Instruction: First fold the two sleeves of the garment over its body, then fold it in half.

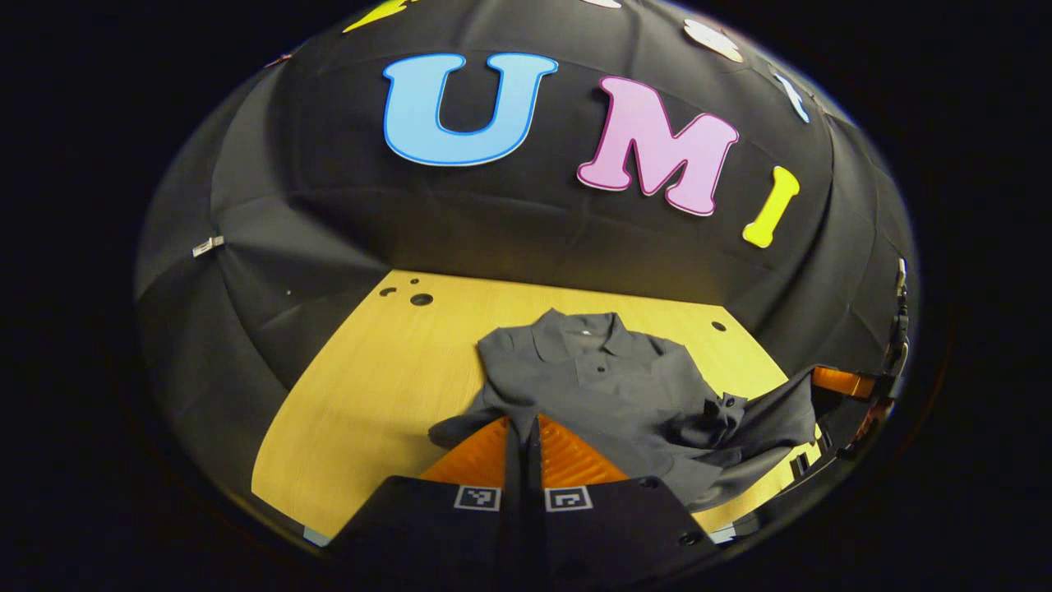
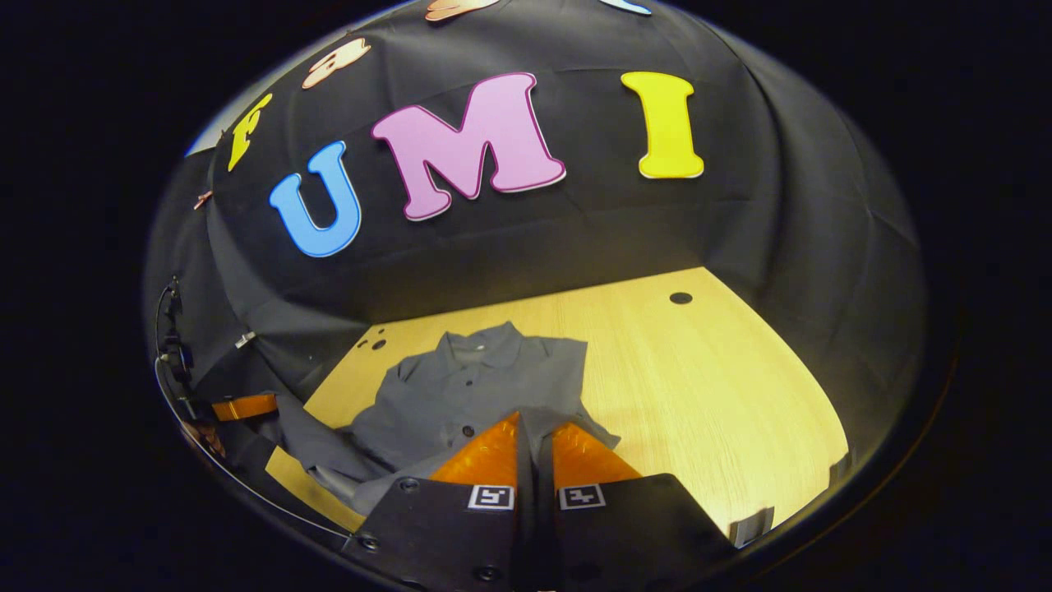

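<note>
A dark grey polo shirt (image 1: 608,386) lies on the wooden table (image 1: 370,395), its collar toward the far wall. My left gripper (image 1: 523,421) is shut on the near edge of the shirt's cloth, with the orange fingers almost touching. In the left gripper view the right gripper (image 1: 842,382) is off to the right, holding a raised stretch of the cloth. In the right gripper view the right gripper (image 2: 536,421) is shut on the shirt (image 2: 444,403) at its near edge. The left gripper (image 2: 242,407) shows far left with cloth drawn up to it. I cannot make out how the sleeves lie.
Black cloth walls close in the table on the far side and both flanks. Small round holes (image 1: 421,299) sit in the tabletop near the back edge. Bare wood (image 2: 699,378) stretches to the right of the shirt in the right gripper view.
</note>
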`<state>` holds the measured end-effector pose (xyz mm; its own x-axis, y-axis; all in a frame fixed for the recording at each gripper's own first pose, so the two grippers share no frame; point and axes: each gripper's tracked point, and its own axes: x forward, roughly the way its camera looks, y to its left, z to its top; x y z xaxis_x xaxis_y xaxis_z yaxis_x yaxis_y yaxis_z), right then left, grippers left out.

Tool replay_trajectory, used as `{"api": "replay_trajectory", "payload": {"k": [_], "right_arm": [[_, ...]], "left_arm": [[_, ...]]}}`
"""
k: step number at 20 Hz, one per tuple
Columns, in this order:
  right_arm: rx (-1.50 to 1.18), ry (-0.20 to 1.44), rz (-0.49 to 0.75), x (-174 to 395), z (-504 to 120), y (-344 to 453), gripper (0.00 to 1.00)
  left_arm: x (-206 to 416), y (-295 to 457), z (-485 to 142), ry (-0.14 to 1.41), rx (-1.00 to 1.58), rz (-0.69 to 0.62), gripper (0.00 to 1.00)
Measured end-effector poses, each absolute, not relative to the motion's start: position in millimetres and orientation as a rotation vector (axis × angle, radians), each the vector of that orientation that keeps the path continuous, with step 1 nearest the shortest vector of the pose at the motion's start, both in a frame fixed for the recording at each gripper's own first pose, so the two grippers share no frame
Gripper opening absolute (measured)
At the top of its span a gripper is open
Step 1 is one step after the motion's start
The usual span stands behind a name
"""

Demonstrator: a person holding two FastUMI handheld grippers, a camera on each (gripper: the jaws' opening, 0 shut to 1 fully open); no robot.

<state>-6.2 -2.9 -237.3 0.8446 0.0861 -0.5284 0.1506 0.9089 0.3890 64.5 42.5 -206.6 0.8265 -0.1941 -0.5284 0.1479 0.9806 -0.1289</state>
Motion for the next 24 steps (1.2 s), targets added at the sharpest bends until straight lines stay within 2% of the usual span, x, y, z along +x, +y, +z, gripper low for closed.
{"api": "replay_trajectory", "payload": {"k": [10,18,24], "right_arm": [[0.449,0.505,-0.090,74,-235,-31,0.05],[0.463,0.544,-0.138,149,-286,-50,0.05],[0.441,0.584,-0.126,197,-350,-53,0.05]], "left_arm": [[150,48,-193,0.500,-0.069,-0.137,0.05],[243,51,-226,0.511,-0.100,-0.089,0.05],[308,42,-283,0.535,-0.062,-0.084,0.05]]}}
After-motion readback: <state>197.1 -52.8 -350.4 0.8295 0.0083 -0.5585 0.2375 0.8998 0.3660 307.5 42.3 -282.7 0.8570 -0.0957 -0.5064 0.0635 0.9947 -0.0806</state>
